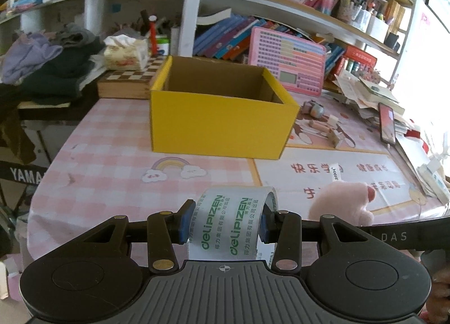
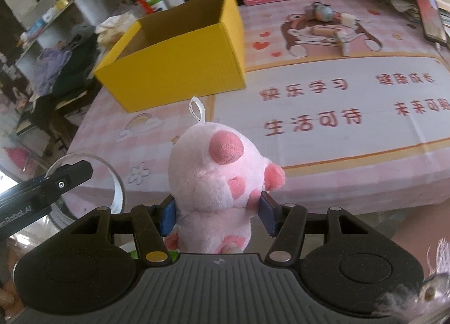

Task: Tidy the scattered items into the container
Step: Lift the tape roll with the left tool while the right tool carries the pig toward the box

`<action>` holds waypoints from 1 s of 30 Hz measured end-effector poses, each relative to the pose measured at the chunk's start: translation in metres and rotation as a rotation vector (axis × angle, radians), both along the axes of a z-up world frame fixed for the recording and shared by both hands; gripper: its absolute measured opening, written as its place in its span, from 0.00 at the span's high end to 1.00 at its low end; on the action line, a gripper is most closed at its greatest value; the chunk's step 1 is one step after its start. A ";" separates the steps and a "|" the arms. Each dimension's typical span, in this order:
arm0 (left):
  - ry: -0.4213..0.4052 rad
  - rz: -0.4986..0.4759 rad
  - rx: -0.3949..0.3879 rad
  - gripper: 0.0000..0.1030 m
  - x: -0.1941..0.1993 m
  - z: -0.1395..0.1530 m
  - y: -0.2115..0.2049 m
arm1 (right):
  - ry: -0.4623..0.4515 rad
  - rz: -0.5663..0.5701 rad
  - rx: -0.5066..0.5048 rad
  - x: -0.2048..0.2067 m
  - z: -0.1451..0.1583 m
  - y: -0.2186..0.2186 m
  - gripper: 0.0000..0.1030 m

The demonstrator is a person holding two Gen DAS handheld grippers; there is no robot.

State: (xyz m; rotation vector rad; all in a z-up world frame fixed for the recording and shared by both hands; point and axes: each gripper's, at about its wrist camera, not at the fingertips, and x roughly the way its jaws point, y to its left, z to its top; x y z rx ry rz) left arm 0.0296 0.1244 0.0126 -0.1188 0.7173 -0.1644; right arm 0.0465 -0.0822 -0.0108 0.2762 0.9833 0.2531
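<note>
Right wrist: fluffy pink plush toy [image 2: 216, 177], gripped.

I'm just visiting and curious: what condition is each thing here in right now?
Left gripper: shut on the tape roll.
Tape roll: held, off the table.
Right gripper: shut on the pink plush toy.
Pink plush toy: held upright, loop on top.
Yellow box: open on the table, nothing visible inside.
Phone: propped against papers.

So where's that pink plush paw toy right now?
The pink plush paw toy is clamped in the right gripper, above the pink checked table mat, short of the yellow cardboard box.
</note>
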 end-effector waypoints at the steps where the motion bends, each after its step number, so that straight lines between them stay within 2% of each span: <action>1: -0.003 0.007 0.001 0.59 -0.001 0.001 0.002 | -0.001 0.009 0.003 0.001 0.000 0.003 0.46; 10: -0.046 0.057 0.009 0.59 0.003 0.011 0.019 | -0.056 0.101 0.017 0.010 0.011 0.026 0.46; 17: -0.075 0.077 0.009 0.59 0.016 0.020 0.020 | -0.127 0.094 -0.008 0.027 0.020 0.027 0.46; 30: -0.186 0.081 0.013 0.59 0.088 0.053 0.007 | -0.246 0.127 0.004 0.102 0.052 0.022 0.46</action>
